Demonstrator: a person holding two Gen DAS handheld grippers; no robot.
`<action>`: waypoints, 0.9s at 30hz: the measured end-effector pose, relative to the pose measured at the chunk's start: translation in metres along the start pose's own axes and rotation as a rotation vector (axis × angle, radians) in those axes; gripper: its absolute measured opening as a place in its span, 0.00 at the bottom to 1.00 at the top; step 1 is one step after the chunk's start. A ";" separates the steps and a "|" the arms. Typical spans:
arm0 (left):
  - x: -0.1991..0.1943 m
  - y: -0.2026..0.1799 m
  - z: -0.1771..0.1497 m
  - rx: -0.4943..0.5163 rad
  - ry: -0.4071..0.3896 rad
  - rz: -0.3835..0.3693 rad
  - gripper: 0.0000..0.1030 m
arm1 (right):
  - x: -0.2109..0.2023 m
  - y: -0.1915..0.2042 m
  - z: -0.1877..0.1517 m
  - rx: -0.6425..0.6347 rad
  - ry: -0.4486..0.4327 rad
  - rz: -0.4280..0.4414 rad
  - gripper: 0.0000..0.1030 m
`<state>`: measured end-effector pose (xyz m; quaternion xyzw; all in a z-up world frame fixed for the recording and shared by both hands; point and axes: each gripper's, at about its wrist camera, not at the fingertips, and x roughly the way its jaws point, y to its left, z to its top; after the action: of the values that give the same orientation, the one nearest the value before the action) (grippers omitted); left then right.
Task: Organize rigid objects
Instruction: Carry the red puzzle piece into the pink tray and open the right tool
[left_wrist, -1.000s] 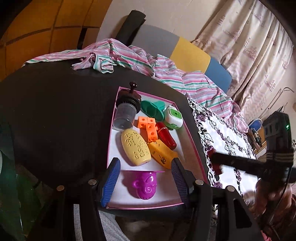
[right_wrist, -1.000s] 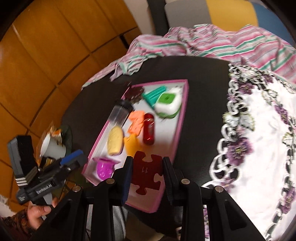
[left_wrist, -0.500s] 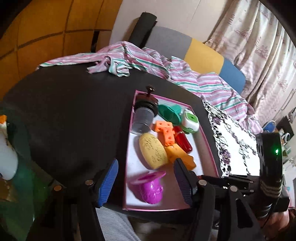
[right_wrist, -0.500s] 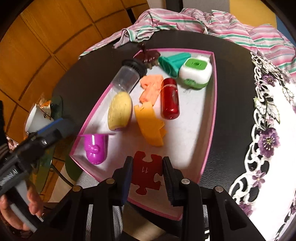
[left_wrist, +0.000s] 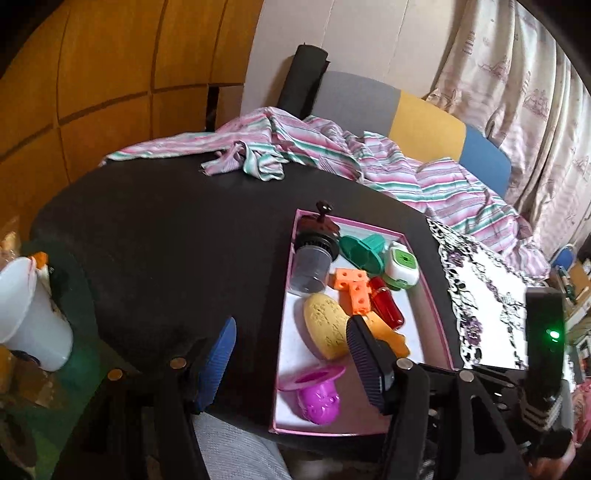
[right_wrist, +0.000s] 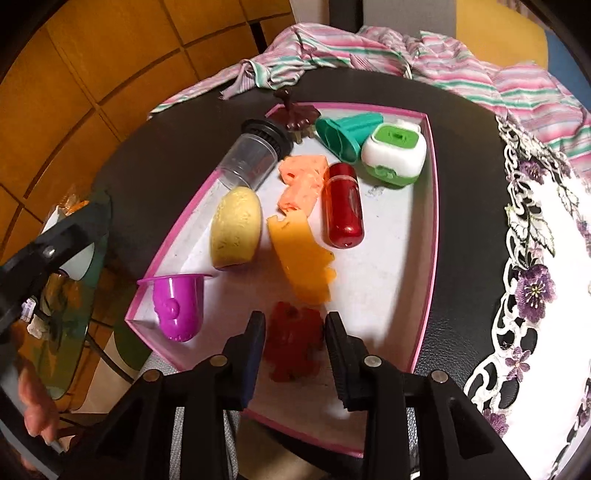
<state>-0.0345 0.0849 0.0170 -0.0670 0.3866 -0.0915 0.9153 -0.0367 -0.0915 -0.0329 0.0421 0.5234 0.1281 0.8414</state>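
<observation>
**Nine toys in one pink-edged tray**

On a dark round table (right_wrist: 469, 155), one shallow white tray (right_wrist: 430, 206) with a pink rim holds nine hard pieces. One brown knobbed lid (right_wrist: 295, 114), one teal piece (right_wrist: 347, 136) and one green-and-white box (right_wrist: 393, 153) line the far end. One clear jar with a black cap (right_wrist: 253, 157) leans on the left rim. In the middle lie one orange holed block (right_wrist: 301, 182), one red capsule (right_wrist: 341, 205), one yellow oval (right_wrist: 236, 227) and one amber puzzle piece (right_wrist: 304, 254). One purple cup (right_wrist: 179, 306) lies on its side at the near left corner.

The right gripper (right_wrist: 295, 341) points down at the tray's near end, its jaws easing apart around one blurred red puzzle piece (right_wrist: 293, 336); whether the pads touch it cannot be told. The left gripper (left_wrist: 291, 354) hangs wide and empty over the tray's left rim. One striped cloth (right_wrist: 369, 48) is heaped along the far edge, and one lace mat (right_wrist: 546, 258) lies right of the tray.
</observation>
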 end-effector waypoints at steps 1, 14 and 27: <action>-0.001 -0.001 0.001 0.008 -0.002 0.014 0.61 | -0.003 0.001 -0.001 -0.003 -0.009 -0.009 0.35; -0.001 -0.016 0.001 0.075 -0.013 0.134 0.61 | -0.024 -0.005 -0.003 0.029 -0.061 -0.036 0.52; 0.002 -0.021 0.006 0.087 0.020 0.160 0.61 | -0.048 -0.007 0.015 0.074 -0.151 -0.109 0.83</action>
<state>-0.0306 0.0647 0.0238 0.0047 0.3954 -0.0355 0.9178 -0.0421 -0.1098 0.0144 0.0542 0.4643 0.0589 0.8820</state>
